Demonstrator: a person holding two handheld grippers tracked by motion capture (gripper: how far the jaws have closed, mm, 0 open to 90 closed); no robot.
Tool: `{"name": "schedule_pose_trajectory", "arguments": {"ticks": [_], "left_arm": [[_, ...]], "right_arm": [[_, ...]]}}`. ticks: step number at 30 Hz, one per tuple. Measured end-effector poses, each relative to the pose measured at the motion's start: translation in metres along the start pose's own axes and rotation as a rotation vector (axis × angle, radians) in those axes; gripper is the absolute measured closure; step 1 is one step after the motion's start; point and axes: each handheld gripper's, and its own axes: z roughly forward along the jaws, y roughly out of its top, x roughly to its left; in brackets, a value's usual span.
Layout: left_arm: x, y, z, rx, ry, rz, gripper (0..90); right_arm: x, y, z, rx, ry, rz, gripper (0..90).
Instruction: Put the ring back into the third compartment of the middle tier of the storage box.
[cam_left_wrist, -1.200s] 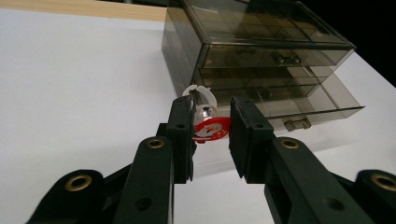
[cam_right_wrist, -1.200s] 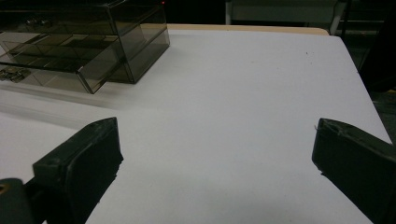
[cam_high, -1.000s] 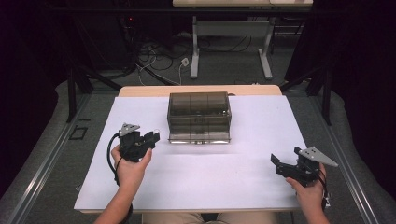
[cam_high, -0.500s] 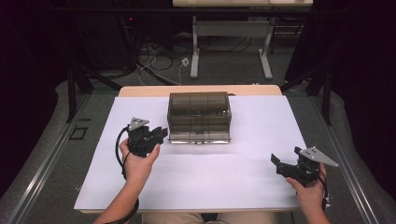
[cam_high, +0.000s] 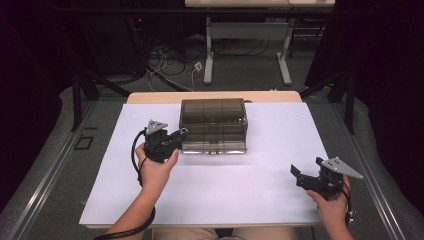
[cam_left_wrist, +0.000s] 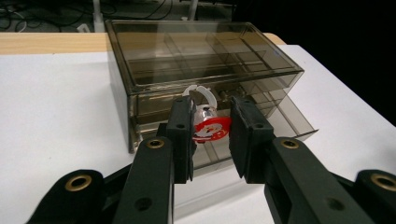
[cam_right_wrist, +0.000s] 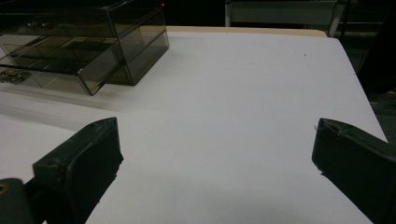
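Near the front left corner of the smoky drawer box (cam_high: 214, 125) we find the left gripper (cam_high: 176, 138), fingers clamped on a small red-and-white toy (cam_left_wrist: 208, 125). From above the toy is hidden behind the gripper body; we cannot make it out there. Along the left gripper's own fingers (cam_left_wrist: 183, 125) it shows as a clear rounded piece with a white ring on top and a red figure below; finer detail is too small to read. It sits in the air just before the box's lower drawer (cam_left_wrist: 275, 122), which stands pulled out; whether toy and drawer touch, we cannot tell. Drawer contents are dim through the tinted walls.

Left hand (cam_high: 156, 167) reaches forward from the near edge, forearm slanting up the white surface (cam_high: 270, 150), gripper pointing right toward the box, its cable looping at the wrist.

Right gripper (cam_high: 306, 177) rests low near the right front corner of the surface, well apart from the box, pointing left. Its fingers (cam_right_wrist: 81, 154) stand wide apart with nothing between them. Right hand (cam_high: 332, 202) is partly cut off by the bottom edge.
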Motion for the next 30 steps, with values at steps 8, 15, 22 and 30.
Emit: {"name": "schedule_pose_trajectory", "arguments": {"ticks": [8,15,22,30], "left_arm": [[-0.01,0.004,0.008,-0.004,-0.016,0.007,71.0],[-0.02,0.009,0.017,-0.002,-0.035,0.024,71.0],[-0.028,0.012,0.026,-0.001,-0.051,0.028,70.9],[-0.035,0.015,0.033,0.003,-0.063,0.029,70.9]], "right_arm": [[0.0,0.0,0.0,-0.001,-0.002,-0.003,1.1],[-0.001,0.0,0.0,-0.002,0.002,-0.002,1.1],[-0.001,0.0,0.0,-0.004,0.001,-0.002,1.1],[-0.001,0.0,0.001,-0.016,0.004,0.001,1.1]]}}
